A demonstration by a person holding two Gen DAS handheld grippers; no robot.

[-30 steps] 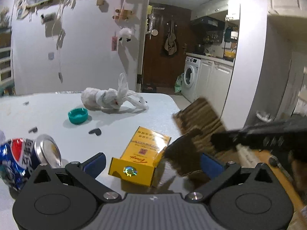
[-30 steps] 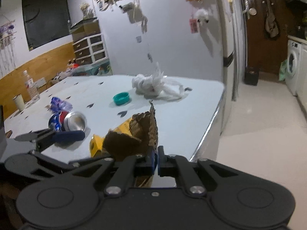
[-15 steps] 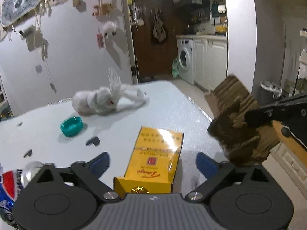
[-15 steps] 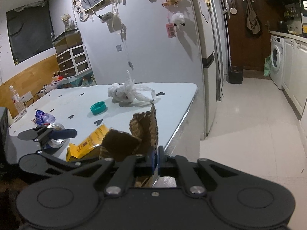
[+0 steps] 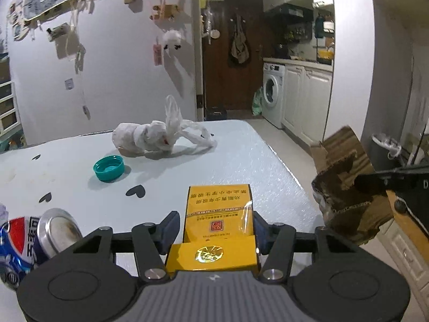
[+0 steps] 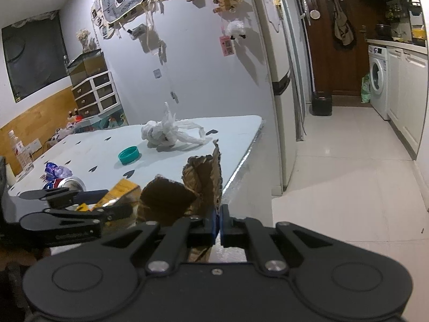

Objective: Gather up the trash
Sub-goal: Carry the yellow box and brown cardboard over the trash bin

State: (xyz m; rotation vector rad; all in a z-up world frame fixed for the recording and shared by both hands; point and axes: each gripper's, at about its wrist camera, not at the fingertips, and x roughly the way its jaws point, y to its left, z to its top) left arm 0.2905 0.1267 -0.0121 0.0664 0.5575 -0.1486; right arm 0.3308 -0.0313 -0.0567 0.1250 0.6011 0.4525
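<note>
A yellow cigarette box point(image 5: 218, 214) lies on the pale blue table point(image 5: 241, 155) between the fingers of my left gripper point(image 5: 214, 220). The jaws are closing; the right pad touches the box, while a thin gap shows at the left pad. In the right wrist view the same box point(image 6: 123, 187) and left gripper point(image 6: 88, 204) sit low at the left. My right gripper point(image 6: 219, 214) is shut on a torn brown cardboard piece point(image 6: 187, 187), held beside the table's right edge point(image 5: 346, 187).
A crushed cola can point(image 5: 32, 238) lies left of the left gripper. A teal cap point(image 5: 108, 167) and a knotted white plastic bag point(image 5: 155, 136) lie farther back. A purple wrapper point(image 6: 57, 171) is near the can. White tiled floor point(image 6: 348, 174) opens to the right.
The left jaws have narrowed around the yellow box, which now lies lengthwise between them. The right gripper with the cardboard has drifted right, past the table edge.
</note>
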